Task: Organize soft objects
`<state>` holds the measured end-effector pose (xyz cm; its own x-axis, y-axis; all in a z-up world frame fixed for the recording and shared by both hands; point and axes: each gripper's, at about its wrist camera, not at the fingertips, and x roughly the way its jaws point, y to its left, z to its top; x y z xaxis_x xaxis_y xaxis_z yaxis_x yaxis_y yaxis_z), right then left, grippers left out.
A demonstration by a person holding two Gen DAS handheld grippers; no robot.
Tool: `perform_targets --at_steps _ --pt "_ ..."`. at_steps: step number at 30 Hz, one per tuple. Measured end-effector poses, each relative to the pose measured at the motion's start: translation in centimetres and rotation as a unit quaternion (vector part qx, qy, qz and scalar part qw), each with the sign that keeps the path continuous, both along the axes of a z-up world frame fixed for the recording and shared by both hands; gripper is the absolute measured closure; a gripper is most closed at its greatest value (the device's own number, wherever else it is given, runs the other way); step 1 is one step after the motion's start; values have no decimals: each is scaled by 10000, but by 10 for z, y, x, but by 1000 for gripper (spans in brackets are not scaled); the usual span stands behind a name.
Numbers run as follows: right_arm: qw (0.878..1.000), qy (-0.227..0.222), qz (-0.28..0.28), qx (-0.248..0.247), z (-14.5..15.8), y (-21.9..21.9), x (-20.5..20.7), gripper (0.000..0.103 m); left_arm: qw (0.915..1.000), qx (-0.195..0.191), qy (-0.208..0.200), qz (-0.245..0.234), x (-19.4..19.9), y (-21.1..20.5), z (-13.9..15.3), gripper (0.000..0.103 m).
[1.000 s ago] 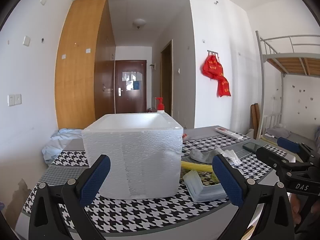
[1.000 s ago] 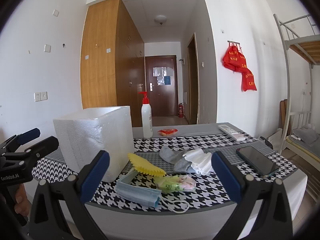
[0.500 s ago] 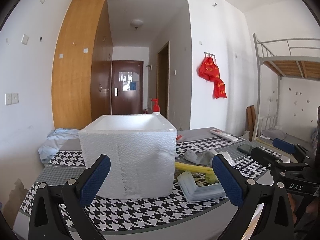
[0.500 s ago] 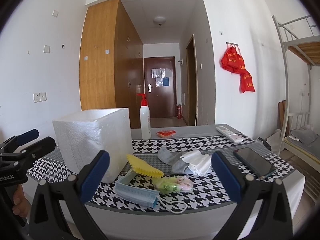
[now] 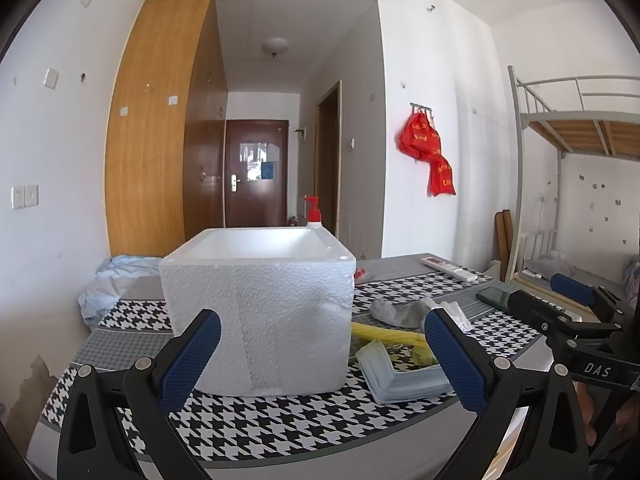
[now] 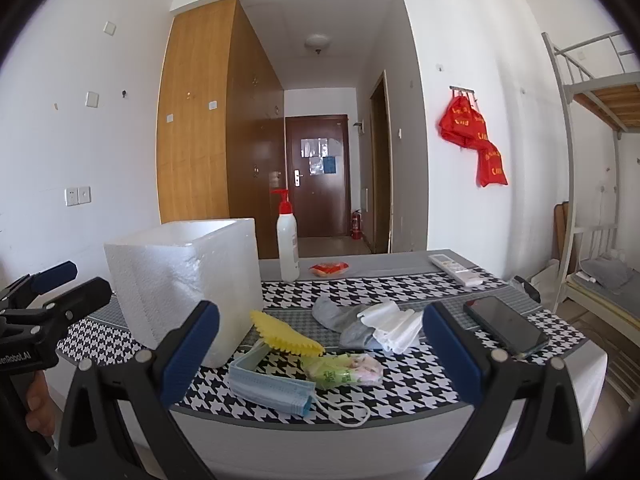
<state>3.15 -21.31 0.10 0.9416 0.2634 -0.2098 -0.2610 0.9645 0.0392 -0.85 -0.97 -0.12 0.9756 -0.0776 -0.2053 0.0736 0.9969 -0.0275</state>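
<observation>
A white foam box (image 5: 260, 312) (image 6: 184, 284) stands open-topped on the houndstooth table. Right of it lie a stack of blue face masks (image 6: 272, 384) (image 5: 400, 376), a yellow scalloped sponge (image 6: 286, 334), a green-and-pink packet (image 6: 344, 370), a grey sock (image 6: 340, 318) (image 5: 396, 312) and folded white cloth (image 6: 394, 326). My left gripper (image 5: 320, 356) is open in front of the box, its jaws wide and empty. My right gripper (image 6: 320, 352) is open before the soft items, holding nothing. Each gripper also shows at the edge of the other's view.
A pump bottle (image 6: 288, 248) stands behind the box, with a red packet (image 6: 330, 269), a remote (image 6: 454, 268) and a black phone (image 6: 506, 326) on the table's right side. Crumpled blue plastic (image 5: 116, 284) lies at the back left. A bunk bed (image 5: 576, 184) stands right.
Both wrist views have drifted slightly; the left gripper shifted a little so the box sits more centred. Nothing on the table moved and both grippers stayed open.
</observation>
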Motion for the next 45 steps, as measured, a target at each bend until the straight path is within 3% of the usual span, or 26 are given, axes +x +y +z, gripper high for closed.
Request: perform_targets --at_steps 25,45 --pt "9998 167 -118 7 -9 -8 17 0 9997 101 195 -111 14 -15 -5 1" --pt "9977 583 -351 -48 -24 -32 52 0 9942 287 916 -489 49 -46 -25 1"
